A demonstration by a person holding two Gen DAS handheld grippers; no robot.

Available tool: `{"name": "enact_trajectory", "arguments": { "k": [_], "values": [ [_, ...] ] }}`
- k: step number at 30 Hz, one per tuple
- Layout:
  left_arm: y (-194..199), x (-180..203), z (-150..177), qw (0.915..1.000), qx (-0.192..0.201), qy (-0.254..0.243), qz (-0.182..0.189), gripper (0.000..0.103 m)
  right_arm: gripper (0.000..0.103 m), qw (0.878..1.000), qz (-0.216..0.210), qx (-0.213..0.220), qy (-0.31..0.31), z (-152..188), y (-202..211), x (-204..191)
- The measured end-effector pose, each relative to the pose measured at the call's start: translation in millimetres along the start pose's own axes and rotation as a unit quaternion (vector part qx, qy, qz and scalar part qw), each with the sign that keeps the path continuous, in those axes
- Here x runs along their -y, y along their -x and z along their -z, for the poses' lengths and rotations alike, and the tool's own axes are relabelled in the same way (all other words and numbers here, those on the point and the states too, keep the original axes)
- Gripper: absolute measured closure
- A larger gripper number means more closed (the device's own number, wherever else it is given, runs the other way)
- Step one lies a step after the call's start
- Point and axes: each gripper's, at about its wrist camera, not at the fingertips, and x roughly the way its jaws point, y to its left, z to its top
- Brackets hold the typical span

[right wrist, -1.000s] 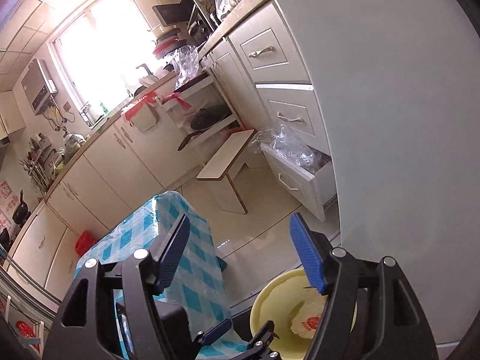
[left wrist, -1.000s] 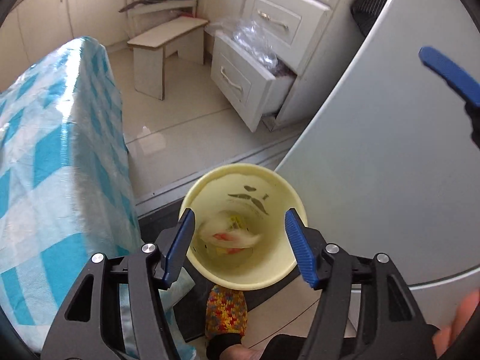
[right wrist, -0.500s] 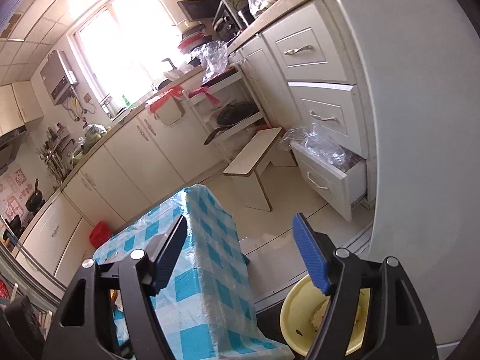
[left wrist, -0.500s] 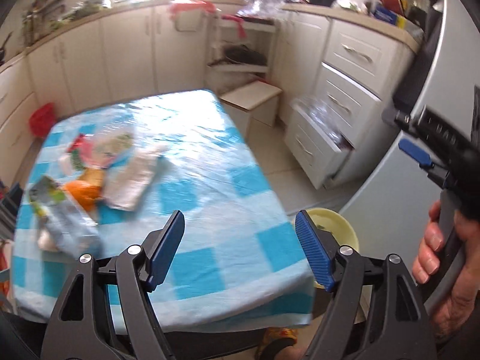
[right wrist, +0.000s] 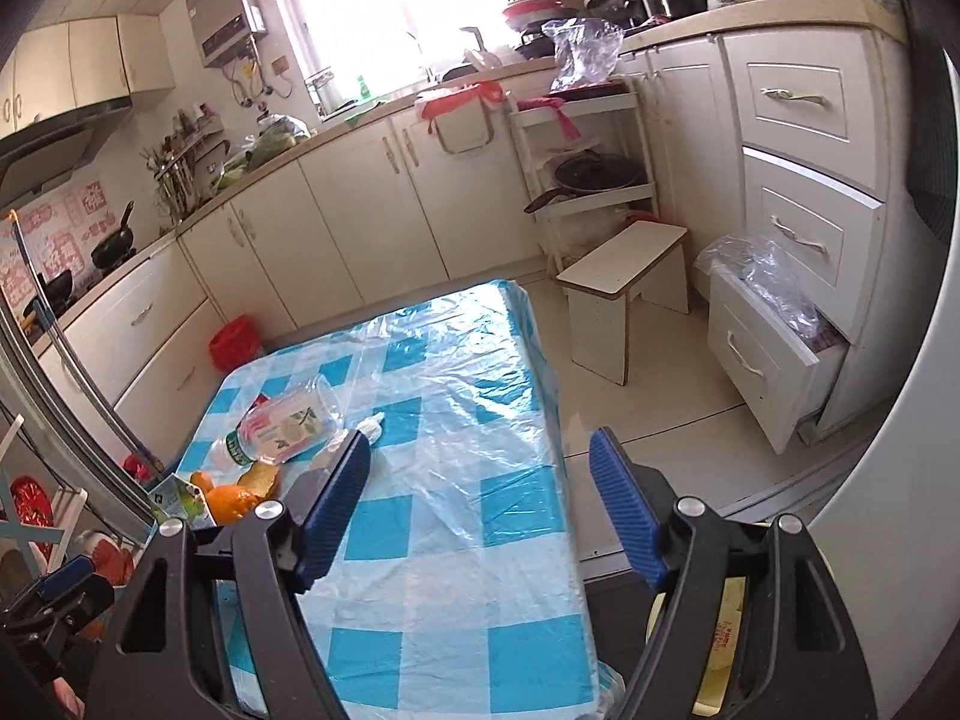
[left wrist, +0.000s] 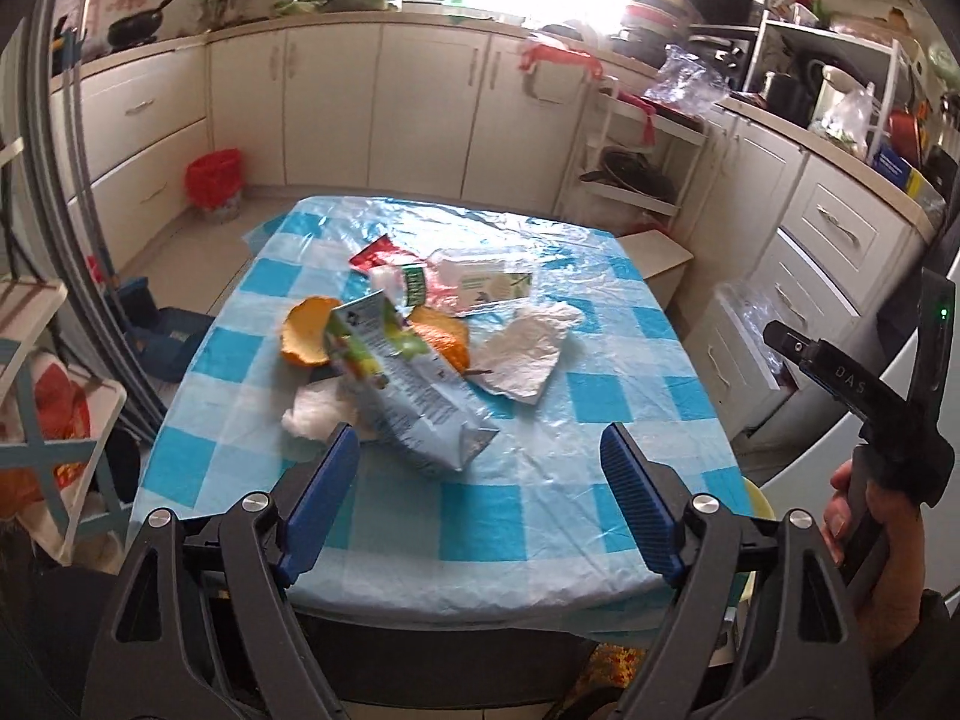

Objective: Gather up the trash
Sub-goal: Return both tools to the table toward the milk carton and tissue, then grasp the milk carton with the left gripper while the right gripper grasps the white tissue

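Observation:
Trash lies in a heap on the blue checked table (left wrist: 540, 516): a flattened drink carton (left wrist: 414, 396), orange peels (left wrist: 306, 336), a crumpled white paper (left wrist: 522, 354), a tissue wad (left wrist: 309, 414), a clear plastic bottle (left wrist: 480, 279) and a red wrapper (left wrist: 375, 252). My left gripper (left wrist: 480, 441) hovers above the table's near edge, just short of the carton; its jaws are opening with nothing between them. My right gripper (right wrist: 480, 441) is open and empty over the table's right side, with the bottle (right wrist: 288, 426) and peel (right wrist: 234, 501) to its left. The yellow bin (right wrist: 726, 618) stands on the floor by the table's near right corner.
A hand (left wrist: 870, 516) holds the right gripper's handle at the right edge. A white stool (right wrist: 624, 276) and an open drawer with a plastic bag (right wrist: 768, 324) stand beyond the table. A red bin (left wrist: 213, 180) sits by the far cabinets. A rack (left wrist: 36, 420) crowds the left.
The left view swung up from the yellow bin on the floor to the table's trash, and its jaws spread wider. The right view swung left over the table.

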Motion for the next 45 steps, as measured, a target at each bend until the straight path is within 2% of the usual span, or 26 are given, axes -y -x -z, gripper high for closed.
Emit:
{"name": "enact_trajectory", "arguments": {
  "k": [8,23,36,45],
  "values": [
    [-13,-44,7,0.9982,-0.010,0.056,-0.018,0.022,0.030,0.999,-0.003,-0.038,0.040,13,-31,-40],
    [-27,-97,15,0.9915,-0.031,0.127,-0.006,0.018,0.030,0.991,0.000,-0.087,0.100,32,-86,-100],
    [-54,-101,6,0.9894,-0.051,0.136,-0.005,0.017,0.030,0.987,-0.007,-0.116,0.114,34,-129,-119],
    [-91,-82,1,0.9893,-0.080,0.122,-0.005,0.017,0.030,0.985,-0.007,-0.148,0.084,30,-171,-117]
  ]
}}
